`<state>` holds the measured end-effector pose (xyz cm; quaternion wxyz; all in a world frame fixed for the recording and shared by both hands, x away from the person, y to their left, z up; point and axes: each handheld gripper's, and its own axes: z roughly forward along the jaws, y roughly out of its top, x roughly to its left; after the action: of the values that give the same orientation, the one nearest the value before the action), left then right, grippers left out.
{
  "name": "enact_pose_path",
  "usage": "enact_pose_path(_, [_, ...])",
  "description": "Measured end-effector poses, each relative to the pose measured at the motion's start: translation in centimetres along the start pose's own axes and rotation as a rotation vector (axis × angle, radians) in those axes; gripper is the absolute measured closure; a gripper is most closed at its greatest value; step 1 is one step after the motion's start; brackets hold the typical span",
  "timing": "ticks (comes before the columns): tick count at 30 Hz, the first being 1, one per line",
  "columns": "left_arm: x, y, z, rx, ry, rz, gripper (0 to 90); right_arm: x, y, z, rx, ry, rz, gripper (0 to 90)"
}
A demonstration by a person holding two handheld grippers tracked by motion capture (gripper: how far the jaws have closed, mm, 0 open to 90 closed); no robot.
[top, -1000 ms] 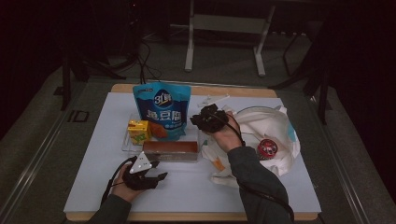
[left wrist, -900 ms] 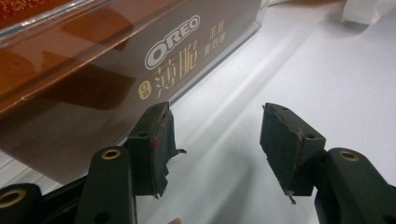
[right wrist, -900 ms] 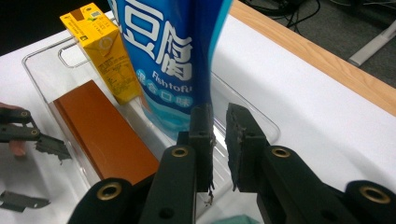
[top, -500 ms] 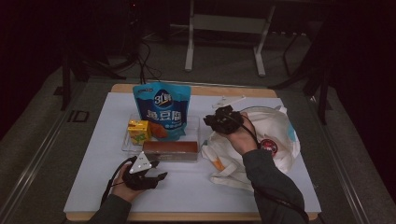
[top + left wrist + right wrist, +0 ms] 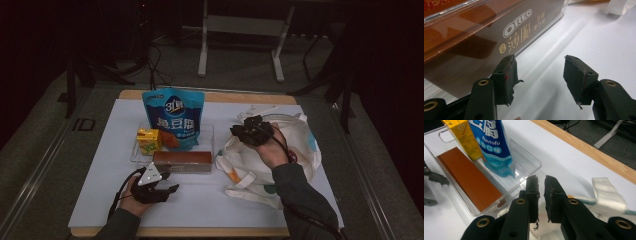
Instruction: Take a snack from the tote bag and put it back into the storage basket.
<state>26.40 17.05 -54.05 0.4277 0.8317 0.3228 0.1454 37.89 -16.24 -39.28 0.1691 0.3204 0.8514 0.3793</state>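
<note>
In the high view, the left gripper (image 5: 161, 186) rests low in the frame just below the clear tray (image 5: 207, 131), which holds the blue snack bag (image 5: 172, 118), the yellow carton (image 5: 148, 140) and the brown Oreo box (image 5: 182, 161), while the right gripper (image 5: 252, 131) hovers over the white tote bag (image 5: 300, 145) at centre right. In the left gripper view its jaws stand well apart and empty, with the Oreo box (image 5: 481, 37) at upper left, so no item seems packed yet. In the right gripper view the jaws are almost closed with a thin gap and nothing visible between them, the tray (image 5: 529, 160) being at the left.
</note>
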Motion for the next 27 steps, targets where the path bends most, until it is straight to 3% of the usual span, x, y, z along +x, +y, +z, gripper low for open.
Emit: enact_pose_path(27, [0.0,0.0,0.0,-0.001,0.000,0.002,43.7,-3.1,-4.1,-3.4,0.025,-0.059,0.069,81.2])
